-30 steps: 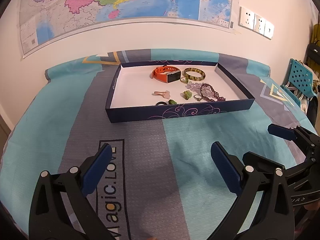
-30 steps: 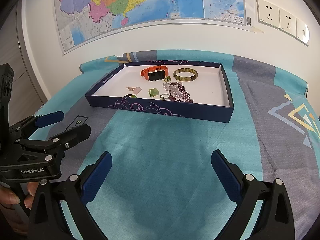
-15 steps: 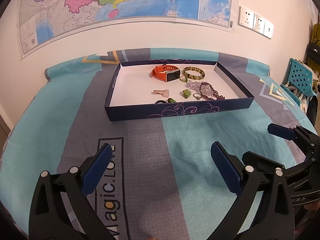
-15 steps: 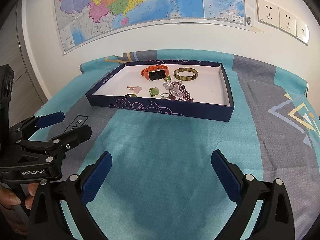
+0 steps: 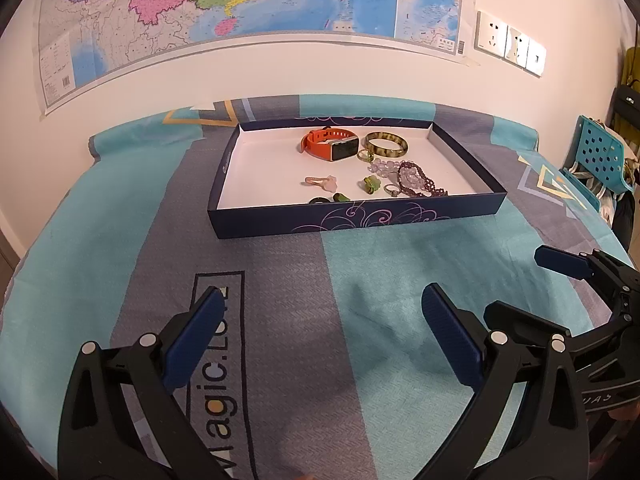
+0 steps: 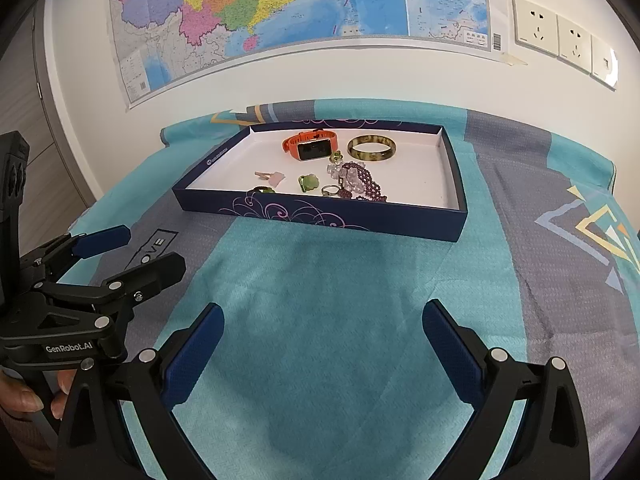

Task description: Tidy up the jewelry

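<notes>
Behind the cloth-covered desk [image 5: 120, 240] hangs a wall map [image 6: 280, 8]. All jewelry lies inside the dark tray [image 5: 360, 218]: orange watch [image 5: 328, 146] and bangle [image 5: 386, 146] at the back, beads [image 5: 416, 178] and rings in front. That fits either a gathered or a still-unsorted heap. Tray's long axis runs left-right. Left hand-held gripper [image 5: 320, 332] and right hand-held gripper [image 6: 322, 344] gape, holding nothing.

1. Teal-and-grey patterned cloth [image 6: 340, 300] betw. grippers & shallow navy cardboard tray [image 6: 328, 216]: bare, free passage.
2. Tray's near wall is the only barrier on approach.
3. Inside tray, left & far-right white floor open; jewelry clusters centre, incl. orange-strapped smartwatch [image 6: 310, 147] & mottled green bangle [image 6: 371, 149].
</notes>
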The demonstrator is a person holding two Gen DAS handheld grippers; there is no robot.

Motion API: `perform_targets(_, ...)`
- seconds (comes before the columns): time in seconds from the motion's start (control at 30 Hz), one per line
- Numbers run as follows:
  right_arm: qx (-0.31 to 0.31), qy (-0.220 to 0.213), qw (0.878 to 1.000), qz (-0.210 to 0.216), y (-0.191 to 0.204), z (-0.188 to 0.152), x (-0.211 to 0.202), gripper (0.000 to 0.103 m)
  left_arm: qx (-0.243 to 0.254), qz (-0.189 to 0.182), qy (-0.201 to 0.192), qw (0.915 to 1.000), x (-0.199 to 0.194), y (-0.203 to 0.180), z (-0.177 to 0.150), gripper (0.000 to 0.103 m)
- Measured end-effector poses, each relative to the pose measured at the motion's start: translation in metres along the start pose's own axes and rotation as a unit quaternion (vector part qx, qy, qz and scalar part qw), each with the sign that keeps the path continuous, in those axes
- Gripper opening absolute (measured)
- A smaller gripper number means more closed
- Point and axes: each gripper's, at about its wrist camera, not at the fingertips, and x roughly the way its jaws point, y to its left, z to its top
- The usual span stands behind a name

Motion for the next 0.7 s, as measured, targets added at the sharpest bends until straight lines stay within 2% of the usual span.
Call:
perform_targets(0.4, -0.004, 0.001, 1.000, 0.002, 0.001, 0.000, -0.002, 0.096, 0.006, 0.006, -0.011, 0.9999, -0.002, -0.002, -0.002, 0.097)
perform_targets(0.57, -0.019, 0.006, 1.000, -0.008, -0.003, 0.000, -0.001, 0.096, -0.002, -0.006, 0.007, 1.0000, 0.004, 0.001, -0.001, 0.097)
perform_targets(0.7, -0.012, 0.027, 0.999, -0.038, -0.042, 0.007, 0.001, 0.096, -0.012, -0.010, 0.024, 0.9996, 0.012, 0.016, 0.002, 0.097)
